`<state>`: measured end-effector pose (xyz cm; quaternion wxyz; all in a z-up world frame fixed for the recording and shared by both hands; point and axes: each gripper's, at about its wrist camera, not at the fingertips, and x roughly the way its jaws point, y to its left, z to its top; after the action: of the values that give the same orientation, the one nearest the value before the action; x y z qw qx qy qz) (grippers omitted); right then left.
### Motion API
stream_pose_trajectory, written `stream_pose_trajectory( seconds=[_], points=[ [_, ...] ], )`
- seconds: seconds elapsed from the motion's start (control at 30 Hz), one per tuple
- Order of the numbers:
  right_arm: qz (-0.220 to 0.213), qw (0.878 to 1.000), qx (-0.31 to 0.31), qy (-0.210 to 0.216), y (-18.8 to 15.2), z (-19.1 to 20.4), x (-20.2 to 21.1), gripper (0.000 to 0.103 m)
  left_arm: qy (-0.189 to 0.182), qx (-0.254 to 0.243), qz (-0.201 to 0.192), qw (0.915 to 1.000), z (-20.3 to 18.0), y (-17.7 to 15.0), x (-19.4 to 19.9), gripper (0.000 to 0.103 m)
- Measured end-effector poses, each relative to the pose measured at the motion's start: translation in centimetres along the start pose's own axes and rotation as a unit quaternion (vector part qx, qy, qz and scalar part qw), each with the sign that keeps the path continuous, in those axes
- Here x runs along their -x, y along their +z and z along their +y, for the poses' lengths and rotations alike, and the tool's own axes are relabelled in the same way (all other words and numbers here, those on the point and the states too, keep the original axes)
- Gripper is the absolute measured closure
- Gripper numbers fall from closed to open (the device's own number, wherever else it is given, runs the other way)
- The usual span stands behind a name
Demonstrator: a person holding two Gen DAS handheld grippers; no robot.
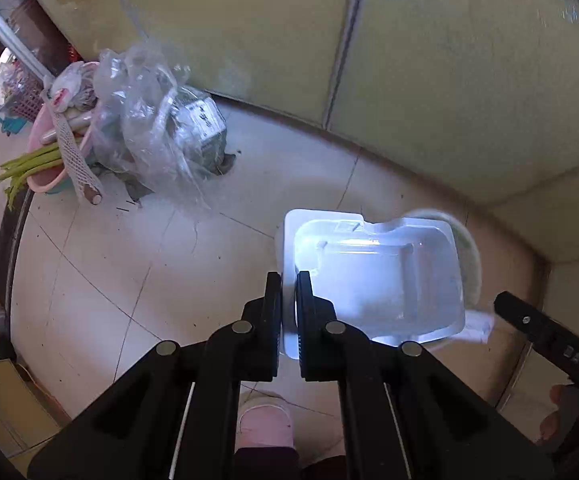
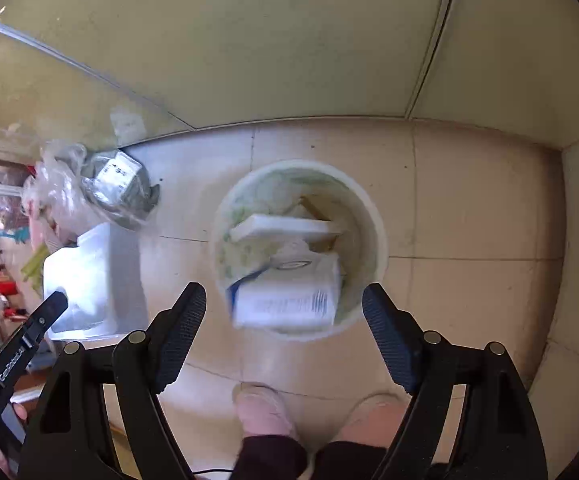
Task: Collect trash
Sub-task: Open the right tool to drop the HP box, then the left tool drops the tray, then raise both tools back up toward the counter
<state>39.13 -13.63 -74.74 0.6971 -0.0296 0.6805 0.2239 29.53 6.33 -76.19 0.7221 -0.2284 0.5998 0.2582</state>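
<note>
On my far left a pink basin (image 1: 45,168) sits on the tiled floor (image 1: 129,272) with green stalks (image 1: 25,166) hanging over its rim, and just beside it a heap of crumpled clear plastic bags (image 1: 149,120) leans by the pale wall panels (image 1: 249,28). Moving right, my left tongs (image 1: 288,312) are pinched nearly shut on the edge of a clear plastic tray (image 1: 377,276), which hangs over the floor; from the right wrist camera the same tray (image 2: 89,280) shows left of the bin, with the left tongs' tip in front of it. Behind the tray in the left view I glimpse the rim of the white bin (image 1: 471,248). In the right view that round bin (image 2: 373,216) stands on the floor near the wall, holding a white foam slab (image 2: 285,226) and other scraps. A white carton with a barcode (image 2: 289,298) is blurred over the bin's near rim; I cannot tell whether it rests there. My right tongs (image 2: 285,316) stand wide open and grip nothing, one finger on either side of the carton. Below them I see two pink slippers (image 2: 265,412).
</note>
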Motion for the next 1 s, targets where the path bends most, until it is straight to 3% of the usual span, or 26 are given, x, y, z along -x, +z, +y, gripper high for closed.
stream_pose_trajectory(
  seconds=[0.47,0.6,0.63,0.67,0.7,1.0],
  points=[
    [-0.071,0.997,-0.003,-0.034,0.5,-4.2,5.6,0.025,-0.034,-0.043,0.055,0.9970,-8.5,-0.5,-5.3,0.097],
    [-0.088,0.995,-0.017,-0.032,0.8,-4.9,6.1,0.025,-0.051,-0.050,0.069,0.9950,-10.0,-0.3,-6.4,0.086],
    [-0.090,0.995,-0.019,-0.032,0.8,-5.0,6.2,0.025,-0.054,-0.053,0.073,0.9944,-10.3,-0.4,-6.5,0.076],
    [-0.091,0.995,-0.021,-0.033,0.8,-5.1,6.2,0.025,-0.054,-0.054,0.075,0.9942,-10.7,-0.5,-6.4,0.068],
    [-0.091,0.995,-0.023,-0.032,0.8,-4.9,6.2,0.025,-0.054,-0.056,0.074,0.9942,-10.9,-0.6,-6.2,0.066],
    [-0.096,0.995,-0.022,-0.023,0.5,-3.5,8.5,0.025,-0.048,-0.085,0.054,0.9937,-11.3,-1.0,-1.2,0.066]
  ],
)
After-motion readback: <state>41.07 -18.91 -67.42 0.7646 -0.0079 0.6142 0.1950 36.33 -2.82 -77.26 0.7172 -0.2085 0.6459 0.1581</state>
